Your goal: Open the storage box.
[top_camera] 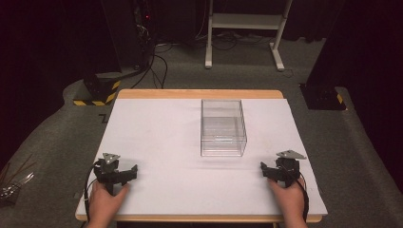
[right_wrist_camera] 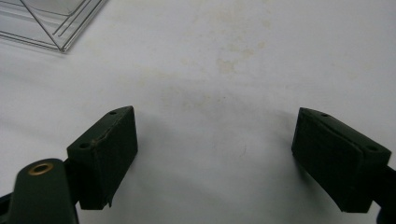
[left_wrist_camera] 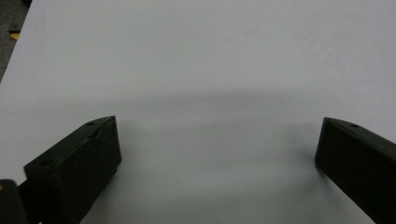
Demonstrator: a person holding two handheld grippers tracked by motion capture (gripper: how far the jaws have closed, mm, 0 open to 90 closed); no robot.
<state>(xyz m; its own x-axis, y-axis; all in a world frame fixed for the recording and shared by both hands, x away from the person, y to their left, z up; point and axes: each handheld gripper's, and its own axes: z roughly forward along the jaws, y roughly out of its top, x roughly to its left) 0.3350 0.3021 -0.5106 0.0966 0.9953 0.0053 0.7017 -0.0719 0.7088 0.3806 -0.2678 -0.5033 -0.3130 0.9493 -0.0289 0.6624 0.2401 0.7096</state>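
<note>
Clear box [top_camera: 223, 127] mid-table — grippers [top_camera: 117, 172] [top_camera: 278, 169] (jaws apart) seemingly empty

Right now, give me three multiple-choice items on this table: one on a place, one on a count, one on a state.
1. Where does the clear box stand on the white table?
A. At the near left corner
B. Past the middle, right of centre
C. Between the left tool's jaws

2. How many clear boxes stand on the table?
A. One
B. Two
C. Three

3. How are the jaws of the left tool and the right tool?
A. Both shut on the box
B. One open, one shut
C. Both open, holding nothing

Answers:
1 B: the high view shows it beyond both tools, nearer the right one.
2 A: a single box is there.
3 C: each gripper view shows wide-apart jaws with bare table between.
</note>
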